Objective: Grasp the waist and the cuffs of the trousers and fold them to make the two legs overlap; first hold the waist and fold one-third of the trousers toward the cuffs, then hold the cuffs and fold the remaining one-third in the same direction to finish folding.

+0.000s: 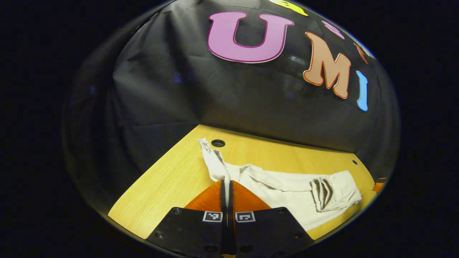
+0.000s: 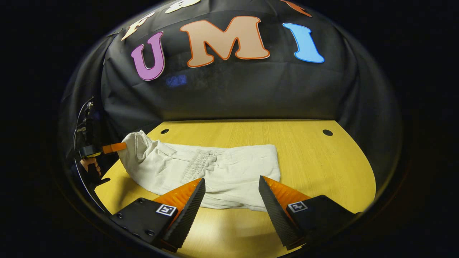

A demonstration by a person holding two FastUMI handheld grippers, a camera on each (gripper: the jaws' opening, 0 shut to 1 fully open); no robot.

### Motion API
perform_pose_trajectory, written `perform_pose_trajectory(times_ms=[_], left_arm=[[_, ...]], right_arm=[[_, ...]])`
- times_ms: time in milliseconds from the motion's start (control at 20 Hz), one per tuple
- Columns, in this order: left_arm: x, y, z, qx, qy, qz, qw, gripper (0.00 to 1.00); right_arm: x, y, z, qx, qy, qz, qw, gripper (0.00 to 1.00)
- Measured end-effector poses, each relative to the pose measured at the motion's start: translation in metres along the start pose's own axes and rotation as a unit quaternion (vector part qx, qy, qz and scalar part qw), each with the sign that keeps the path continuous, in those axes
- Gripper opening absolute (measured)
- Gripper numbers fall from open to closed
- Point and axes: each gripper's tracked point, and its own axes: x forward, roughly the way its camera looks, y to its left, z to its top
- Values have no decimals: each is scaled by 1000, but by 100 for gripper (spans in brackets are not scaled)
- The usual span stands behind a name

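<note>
Left hand-held gripper has its two fingers pressed together on a fold of the trousers, pinching the cloth at one end and lifting it a little off the tabletop. From that pinch a narrow strip of fabric runs away toward a round hole in the wood, while the rest of the pale garment stretches off to the right, ending in a bunched part with a dark striped patch.

Seen from the right gripper view, the same gripper sits at the far left edge, gripped by a hand, with its tip at the raised end of the trousers. That view also shows the garment as a long, flat, creased band lying across the tabletop, with a gathered section near its middle.

Right hand-held gripper has its fingers wide apart, holding nothing, poised just above the near edge of the cloth, one finger to each side.

Light wood makes up the tabletop, with two small round holes near its far corners. Black cloth walls the booth behind and to the sides.
</note>
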Motion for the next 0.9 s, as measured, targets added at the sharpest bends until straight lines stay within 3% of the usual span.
perform_pose_trajectory(times_ms=[400, 450, 500, 650, 700, 900], left_arm=[[-13, -89, 28, 16, -18, -57, 998, 0], [-14, -100, 31, 21, -21, -64, 997, 0], [-15, -111, 32, 26, -22, -71, 997, 0], [-16, -145, 39, 36, -26, -92, 995, 0], [-16, -157, 41, 36, -29, -100, 994, 0], [-16, -207, 50, 47, -40, -133, 989, 0]], right_arm=[[-15, -38, -3, 19, -9, -4, 1000, 97], [-17, -42, -4, 20, -10, -4, 1000, 92], [-19, -47, -4, 22, -11, -4, 1000, 96], [-25, -59, -4, 26, -15, -7, 1000, 96], [-27, -64, -3, 28, -17, -8, 999, 92], [-40, -87, -3, 31, -25, -19, 999, 92]])
